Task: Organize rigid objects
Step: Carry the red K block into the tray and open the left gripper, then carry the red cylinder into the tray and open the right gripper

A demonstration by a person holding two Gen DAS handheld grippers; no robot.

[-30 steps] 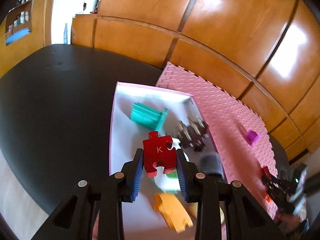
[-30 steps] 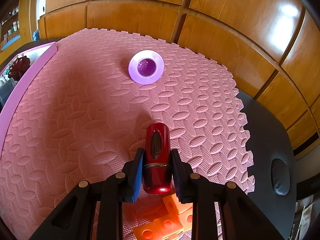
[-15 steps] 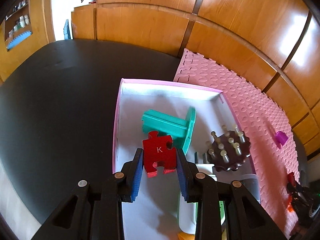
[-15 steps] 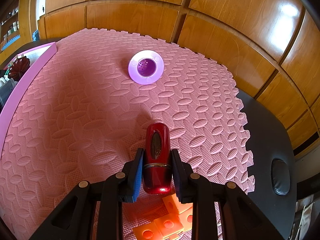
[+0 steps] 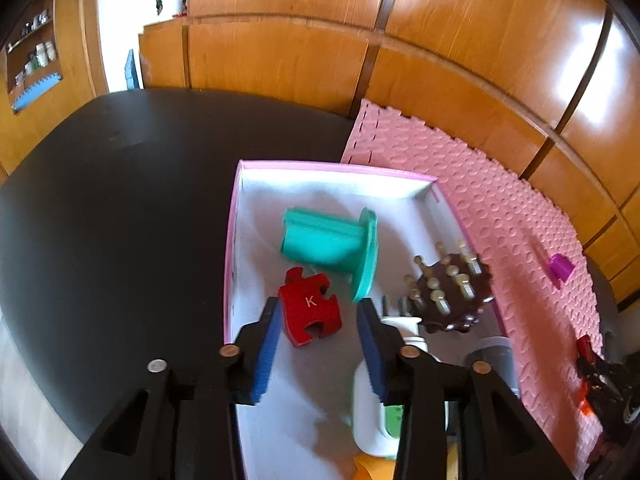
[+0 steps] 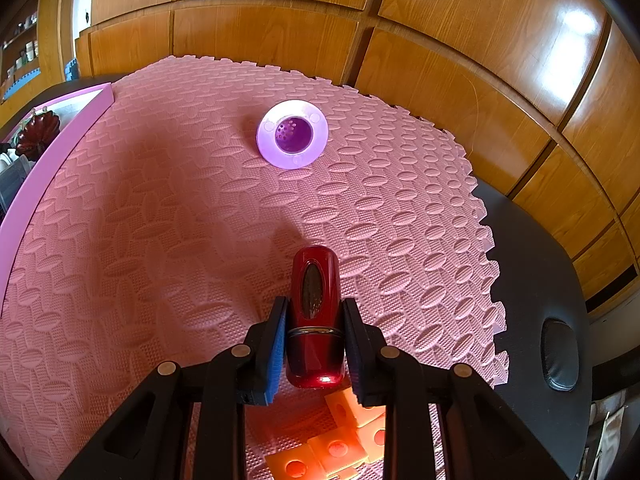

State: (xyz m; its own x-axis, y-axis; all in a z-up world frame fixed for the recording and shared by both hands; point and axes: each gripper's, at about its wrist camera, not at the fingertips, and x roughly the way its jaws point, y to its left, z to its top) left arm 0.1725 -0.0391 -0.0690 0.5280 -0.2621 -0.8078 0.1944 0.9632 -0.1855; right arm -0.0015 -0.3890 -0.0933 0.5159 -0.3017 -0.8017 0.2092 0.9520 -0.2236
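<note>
Over the pink box (image 5: 236,240), my left tongs (image 5: 318,336) had just been opening, dropping the red puzzle piece (image 5: 310,306), while my right tongs (image 6: 314,344) squeezed the red bottle (image 6: 316,308), which I should box next.

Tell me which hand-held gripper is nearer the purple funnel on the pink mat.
Right. The right hand-held gripper, shut on the red cylinder, points straight at the purple funnel. The left hand-held gripper is over the pink box, well aside of it.

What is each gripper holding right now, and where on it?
Left gripper: nothing; its jaws have just been opening and the red puzzle piece sits loose between them over the box. Right gripper: red cylinder, clamped on its sides near the lower end.
</note>
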